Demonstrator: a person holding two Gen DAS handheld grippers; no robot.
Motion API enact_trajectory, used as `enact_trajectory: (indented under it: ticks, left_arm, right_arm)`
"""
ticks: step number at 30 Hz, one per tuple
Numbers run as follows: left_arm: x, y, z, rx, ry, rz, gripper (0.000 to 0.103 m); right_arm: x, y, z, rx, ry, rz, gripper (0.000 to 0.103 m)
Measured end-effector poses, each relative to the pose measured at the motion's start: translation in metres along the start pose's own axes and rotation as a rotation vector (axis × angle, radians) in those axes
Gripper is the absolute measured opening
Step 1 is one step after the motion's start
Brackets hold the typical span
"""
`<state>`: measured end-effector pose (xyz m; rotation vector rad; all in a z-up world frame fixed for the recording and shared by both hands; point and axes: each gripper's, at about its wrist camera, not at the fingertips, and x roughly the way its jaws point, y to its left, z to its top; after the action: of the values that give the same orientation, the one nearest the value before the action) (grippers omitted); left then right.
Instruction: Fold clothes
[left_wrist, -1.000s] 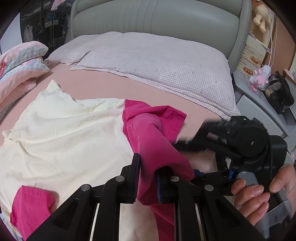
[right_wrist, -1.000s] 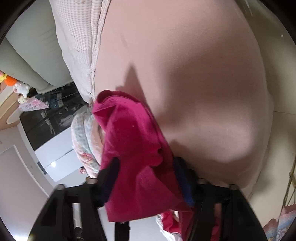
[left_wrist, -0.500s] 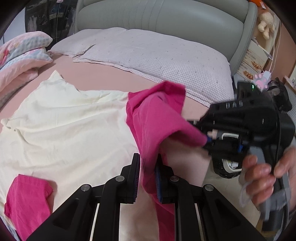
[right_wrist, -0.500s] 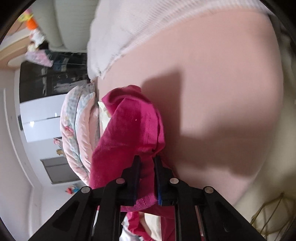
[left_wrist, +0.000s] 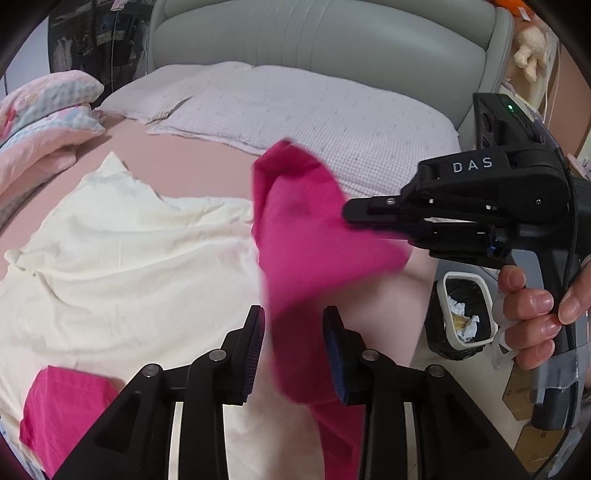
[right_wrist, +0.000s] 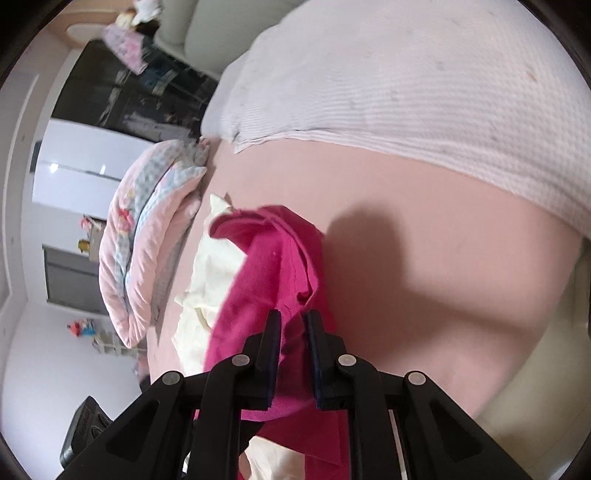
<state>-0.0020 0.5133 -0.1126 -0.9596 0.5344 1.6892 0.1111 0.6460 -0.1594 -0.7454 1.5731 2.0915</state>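
1. Left wrist view: the left gripper (left_wrist: 293, 354) has just been opening; its jaws stand apart with the magenta garment (left_wrist: 310, 236) hanging between them, and the pads no longer press the cloth. The right gripper (left_wrist: 351, 214), held by a hand (left_wrist: 532, 317), is clamped on a raised fold of the same garment above the bed (left_wrist: 207, 166). A cream garment (left_wrist: 122, 258) lies spread on the bed beneath, with pillows (left_wrist: 295, 107) behind and a bin (left_wrist: 463, 314) beside the bed.

2. Right wrist view: the right gripper (right_wrist: 293, 354) has its jaws nearly together, pinching the magenta garment (right_wrist: 266, 280), which drapes over the cream garment (right_wrist: 210, 273). A pink quilt (right_wrist: 147, 236) lies folded further left.
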Motion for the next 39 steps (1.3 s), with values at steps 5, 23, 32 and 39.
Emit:
enact_trajectory:
  ticks: [5,23,32,39]
  left_arm:
    - [0.006,0.004,0.002,0.021,0.004,0.013,0.049]
    - [0.030,0.031,0.000,-0.036,0.054,0.136,0.044]
    - [0.039,0.062,-0.018,-0.147,0.109,0.166,0.044]
    - [0.047,0.078,-0.033,-0.214,0.149,0.172,0.044]
  right_arm:
    - [0.008,0.029,0.007,-0.103,0.029,-0.020,0.013]
    - [0.009,-0.044,-0.009,0.140,0.119,-0.029,0.030]
    - [0.023,-0.055,-0.019,0.082,0.134,-0.064,0.050]
    - [0.033,-0.047,-0.016,0.035,0.122,-0.087,0.051]
